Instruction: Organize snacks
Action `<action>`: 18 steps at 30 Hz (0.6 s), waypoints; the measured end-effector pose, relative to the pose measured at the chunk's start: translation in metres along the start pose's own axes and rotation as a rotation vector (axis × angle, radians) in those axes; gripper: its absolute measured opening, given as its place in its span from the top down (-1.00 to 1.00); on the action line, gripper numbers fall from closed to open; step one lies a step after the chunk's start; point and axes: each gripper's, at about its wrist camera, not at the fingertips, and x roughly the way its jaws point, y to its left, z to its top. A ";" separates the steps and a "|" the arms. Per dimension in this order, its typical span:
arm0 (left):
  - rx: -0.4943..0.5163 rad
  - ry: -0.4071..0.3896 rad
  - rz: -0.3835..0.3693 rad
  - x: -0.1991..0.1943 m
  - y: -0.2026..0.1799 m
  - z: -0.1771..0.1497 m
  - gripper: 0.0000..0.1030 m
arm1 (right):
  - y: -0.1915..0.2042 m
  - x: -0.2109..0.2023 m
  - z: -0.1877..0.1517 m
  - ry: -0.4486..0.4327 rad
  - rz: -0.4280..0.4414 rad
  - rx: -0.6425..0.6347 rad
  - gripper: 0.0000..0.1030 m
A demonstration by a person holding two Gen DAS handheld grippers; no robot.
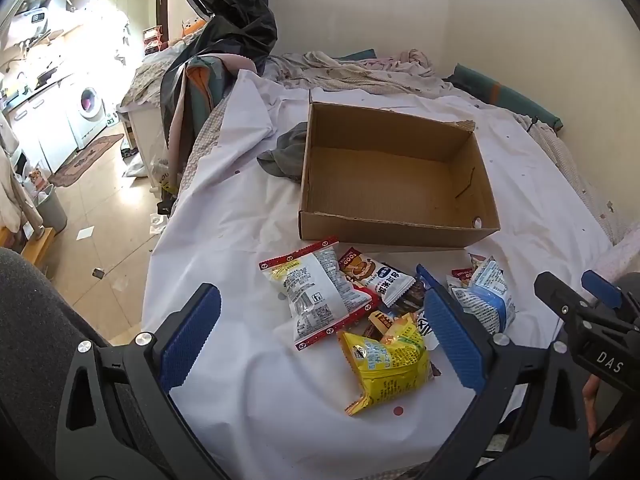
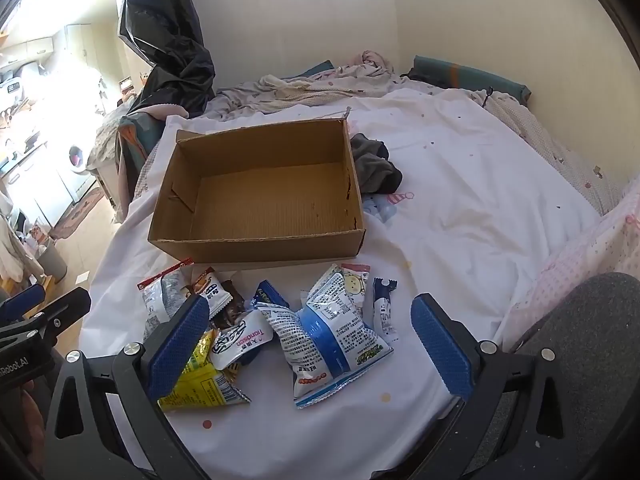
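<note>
An empty cardboard box [image 1: 400,224] [image 2: 256,246] sits on the white bedsheet. In front of it lies a pile of snack packets: a red-edged silver bag [image 1: 320,292] [image 2: 160,300], a yellow bag [image 1: 384,364] [image 2: 200,384], a blue and white bag [image 1: 484,296] [image 2: 332,336], a white packet [image 2: 240,338] and small bars [image 1: 376,276]. My left gripper [image 1: 320,336] is open above the red-edged and yellow bags. My right gripper [image 2: 308,344] is open above the blue and white bag. Neither holds anything.
A dark grey cloth [image 1: 284,152] [image 2: 376,168] lies beside the box. Crumpled bedding [image 1: 360,68] and a teal pillow [image 2: 468,74] lie at the far wall. A black bag [image 1: 228,20] hangs at the bed's left edge, with floor and a washing machine [image 1: 90,108] beyond.
</note>
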 end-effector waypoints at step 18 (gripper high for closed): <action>-0.002 -0.004 0.000 -0.002 0.000 0.001 -0.95 | 0.001 0.000 0.001 -0.002 0.000 -0.007 -1.00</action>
